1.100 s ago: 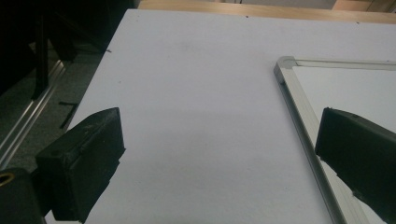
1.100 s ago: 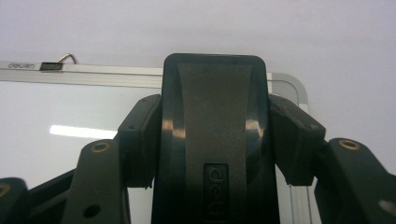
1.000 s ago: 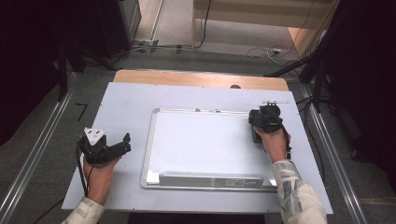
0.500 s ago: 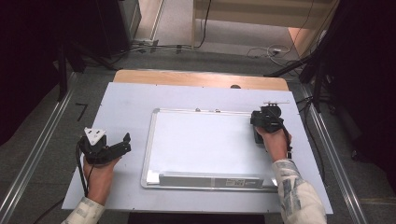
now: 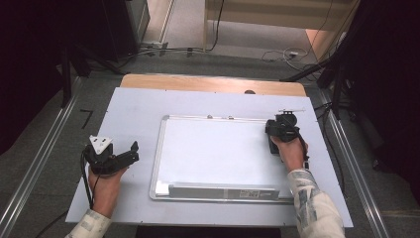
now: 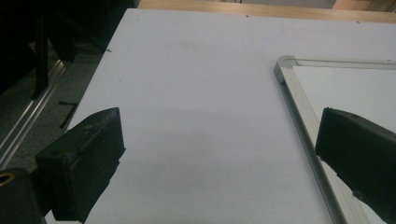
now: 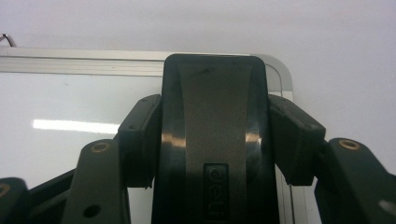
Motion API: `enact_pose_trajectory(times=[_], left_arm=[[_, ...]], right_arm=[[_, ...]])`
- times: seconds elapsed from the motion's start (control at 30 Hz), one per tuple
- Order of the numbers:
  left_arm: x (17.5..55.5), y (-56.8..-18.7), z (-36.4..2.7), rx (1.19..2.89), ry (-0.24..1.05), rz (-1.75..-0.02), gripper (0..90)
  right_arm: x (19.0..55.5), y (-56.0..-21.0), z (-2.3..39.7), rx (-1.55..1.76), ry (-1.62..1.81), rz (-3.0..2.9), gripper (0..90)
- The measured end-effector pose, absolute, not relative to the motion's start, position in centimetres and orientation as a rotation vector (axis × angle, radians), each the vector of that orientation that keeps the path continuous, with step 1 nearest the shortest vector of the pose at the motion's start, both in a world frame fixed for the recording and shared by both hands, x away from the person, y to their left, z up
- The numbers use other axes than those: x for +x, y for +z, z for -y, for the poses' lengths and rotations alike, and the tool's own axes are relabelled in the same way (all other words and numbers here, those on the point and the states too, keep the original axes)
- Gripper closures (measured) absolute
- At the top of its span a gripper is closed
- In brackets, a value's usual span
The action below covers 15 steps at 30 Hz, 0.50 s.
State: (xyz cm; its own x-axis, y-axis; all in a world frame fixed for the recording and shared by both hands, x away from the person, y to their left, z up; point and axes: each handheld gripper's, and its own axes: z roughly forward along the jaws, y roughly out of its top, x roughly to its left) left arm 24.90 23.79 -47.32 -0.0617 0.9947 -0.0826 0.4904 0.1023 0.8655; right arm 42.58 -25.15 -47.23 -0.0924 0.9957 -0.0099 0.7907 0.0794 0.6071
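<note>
Right gripper [image 7: 212, 140] is clamped on the black eraser [image 7: 214, 135] at its long sides, over the whiteboard [image 5: 218, 153] corner. Eraser looks light, rigid, smooth-shelled; side grip suits it. Left gripper [image 6: 219, 154] stands wide, empty.

A black whiteboard eraser [image 7: 215, 140] with a glossy, waisted top and an embossed logo sits flat on the far right corner of the whiteboard [image 5: 218, 153]. The whiteboard, white-faced with a silver frame and a tray along its near edge, lies flat mid-table.
</note>
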Motion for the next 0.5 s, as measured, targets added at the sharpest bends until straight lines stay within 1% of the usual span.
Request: enact_pose_trajectory(times=[0.23,0.37,0.5], left_arm=[[24.86,-47.29,-23.79,1.478,0.875,-1.652,1.6],[24.87,-47.3,-23.78,1.479,0.873,-1.651,1.6],[24.9,-47.32,-23.79,1.481,0.874,-1.651,1.6]], right_arm=[[42.61,-47.29,25.14,1.761,0.644,-1.946,37.2],[42.67,-47.37,25.36,1.783,0.656,-1.957,33.4],[42.53,-47.54,25.44,1.772,0.678,-1.967,31.7]])
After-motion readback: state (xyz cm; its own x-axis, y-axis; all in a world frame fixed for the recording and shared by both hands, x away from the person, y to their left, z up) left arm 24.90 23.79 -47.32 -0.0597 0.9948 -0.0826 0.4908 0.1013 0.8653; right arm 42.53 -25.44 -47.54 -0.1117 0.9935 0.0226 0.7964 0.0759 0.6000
